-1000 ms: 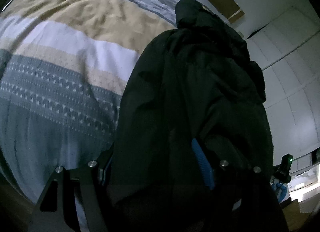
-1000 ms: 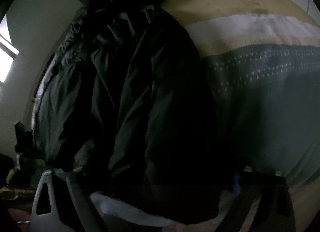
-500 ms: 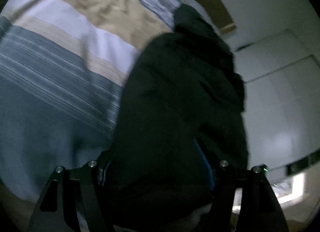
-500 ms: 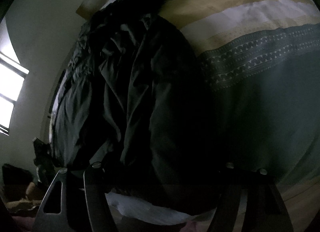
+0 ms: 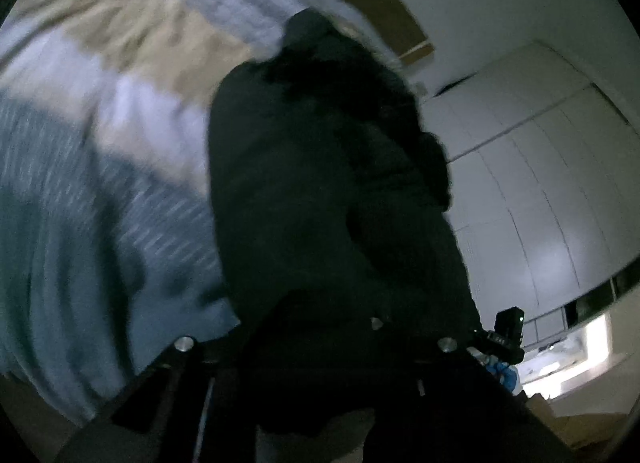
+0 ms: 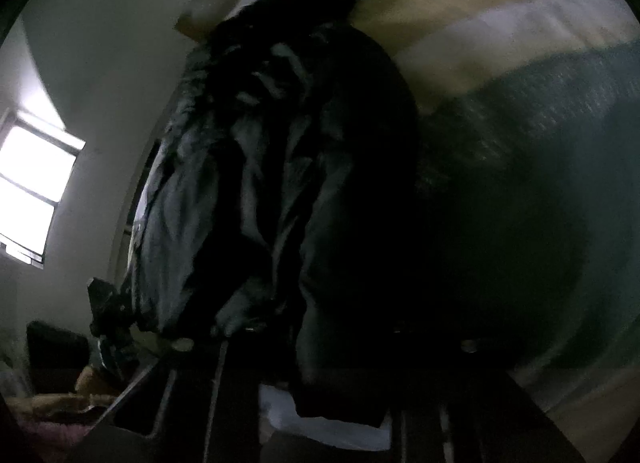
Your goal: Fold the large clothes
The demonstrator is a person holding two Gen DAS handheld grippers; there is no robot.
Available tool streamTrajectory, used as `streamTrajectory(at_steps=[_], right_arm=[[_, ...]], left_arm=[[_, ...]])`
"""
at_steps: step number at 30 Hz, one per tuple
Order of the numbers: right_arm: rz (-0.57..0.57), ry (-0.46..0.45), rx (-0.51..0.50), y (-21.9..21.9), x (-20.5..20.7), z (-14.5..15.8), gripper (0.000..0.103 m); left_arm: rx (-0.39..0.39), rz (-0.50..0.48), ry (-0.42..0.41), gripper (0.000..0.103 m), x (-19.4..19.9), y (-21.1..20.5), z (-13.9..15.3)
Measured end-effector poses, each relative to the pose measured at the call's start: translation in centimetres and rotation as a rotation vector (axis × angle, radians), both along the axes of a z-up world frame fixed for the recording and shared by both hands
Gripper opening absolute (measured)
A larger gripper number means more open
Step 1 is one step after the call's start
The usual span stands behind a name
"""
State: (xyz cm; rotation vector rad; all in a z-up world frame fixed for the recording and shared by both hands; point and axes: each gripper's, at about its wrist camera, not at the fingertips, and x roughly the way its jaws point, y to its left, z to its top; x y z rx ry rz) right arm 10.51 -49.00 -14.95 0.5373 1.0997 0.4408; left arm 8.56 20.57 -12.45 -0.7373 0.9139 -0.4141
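Note:
A large dark hooded jacket (image 5: 320,183) lies lengthwise on the striped bed cover (image 5: 100,143), hood at the far end. My left gripper (image 5: 316,359) is shut on the jacket's near hem and lifts it. In the right wrist view the same jacket (image 6: 288,167) hangs in folds, and my right gripper (image 6: 324,359) is shut on its near hem, with a pale lining edge (image 6: 320,419) showing below. The fingertips of both grippers are buried in dark cloth. Both views are blurred.
The bed cover (image 6: 520,103) has yellow, white and grey-blue bands. White wardrobe doors (image 5: 540,183) stand right of the bed. A bright window (image 6: 32,191) is on the left wall. The other gripper shows at each view's lower edge (image 5: 504,335).
Both grippers have risen and tilted up with the jacket hem held; more wall, wardrobe and window show now. The jacket's near end has lifted off the bed.

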Motion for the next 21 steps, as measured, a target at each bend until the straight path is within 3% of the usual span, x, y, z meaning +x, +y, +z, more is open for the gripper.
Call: streamTrajectory(at_steps=[6,12,18,21], right_arm=[[0.004,-0.165,0.044,0.9,1.1,5.4,0.012],[-0.084,-0.315,0.094,-0.1,4.9,11.8,0.012],[-0.216,-0.396,0.128,-1.4,11.9,16.3,0.011],[-0.281,-0.417,0.149,-1.5,16.9,17.8,0.011]], left_arm=[[0.008,-0.006,-0.171,0.010,2.4,-1.1,8.2],[0.004,0.008,-0.268,0.010,7.3,-1.3,14.4],[-0.039,0.051,-0.348,0.010,15.9,-0.1,19.4],[-0.070,0.094,-0.365,0.010,22.1,0.8,20.9]])
